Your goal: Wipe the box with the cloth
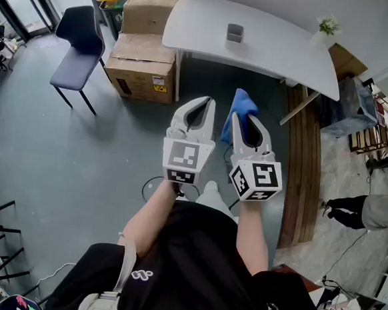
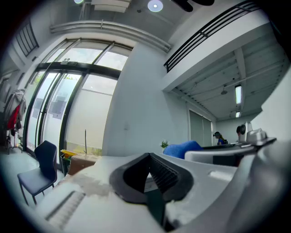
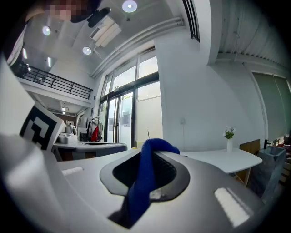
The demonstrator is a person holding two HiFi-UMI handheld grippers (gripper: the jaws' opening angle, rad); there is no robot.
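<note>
My left fingers (image 1: pixel 181 120): closed on nothing.
My right fingers (image 1: pixel 265 138): pinching the blue cloth (image 1: pixel 241 105).
Room: grey floor (image 1: pixel 60 160) beneath; white table (image 1: pixel 269 43) ahead carrying a grey box (image 1: pixel 235 32).
Writing: labels on cardboard boxes (image 1: pixel 142 67) unreadable.

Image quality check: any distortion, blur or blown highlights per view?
Head view: sharp, evenly lit, mild wide-angle bend at the edges. Left gripper view: heavy fisheye, dark vignetted corners, windows blown out, left claw soft up close. Right gripper view: same fisheye and vignette, ceiling lights flare, the blue cloth pinched in the right claw slightly soft.
</note>
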